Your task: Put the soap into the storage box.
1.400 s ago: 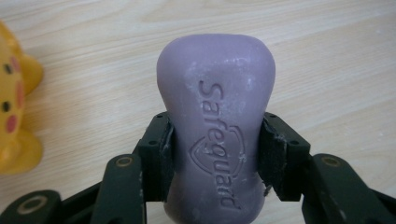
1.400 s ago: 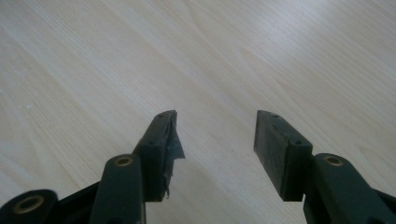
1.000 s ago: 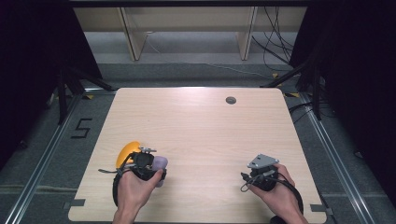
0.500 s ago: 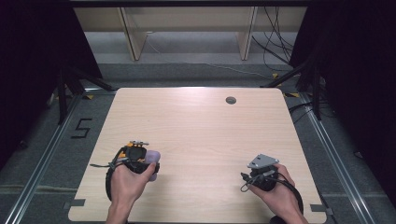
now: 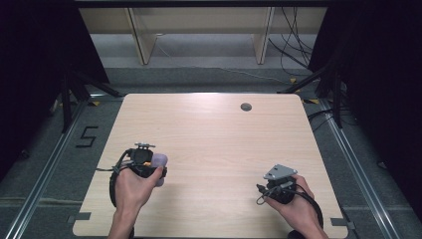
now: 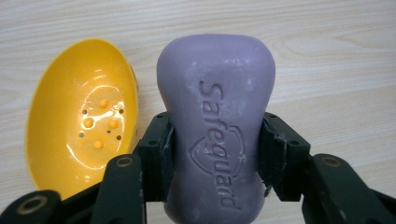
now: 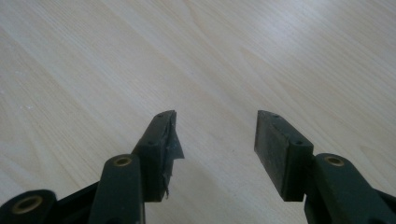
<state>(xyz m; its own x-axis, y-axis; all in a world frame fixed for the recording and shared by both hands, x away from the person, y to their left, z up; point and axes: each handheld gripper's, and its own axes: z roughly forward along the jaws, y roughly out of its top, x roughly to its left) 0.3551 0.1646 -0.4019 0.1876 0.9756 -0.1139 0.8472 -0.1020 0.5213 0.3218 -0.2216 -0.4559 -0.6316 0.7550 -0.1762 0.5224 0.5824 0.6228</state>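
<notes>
Purple soap bar (image 6: 215, 135) pinched in the left gripper (image 6: 215, 158) above the pale wooden tabletop (image 5: 224, 134).

The bar is clamped at its narrow waist by both black pads (image 6: 159, 156), stamped lettering facing the camera and running along its length, its rounded end reaching out past the jaws. Just beside it in the left gripper view lies a yellow oval soap dish (image 6: 81, 121) with small drain holes, open side up on the wood. In the high view the left gripper (image 5: 144, 162) sits near the tabletop's front left, the soap showing lilac at its right side. The right gripper (image 7: 215, 140) has its jaws spread with nothing between them, over bare wood near the front right (image 5: 278, 184).
</notes>
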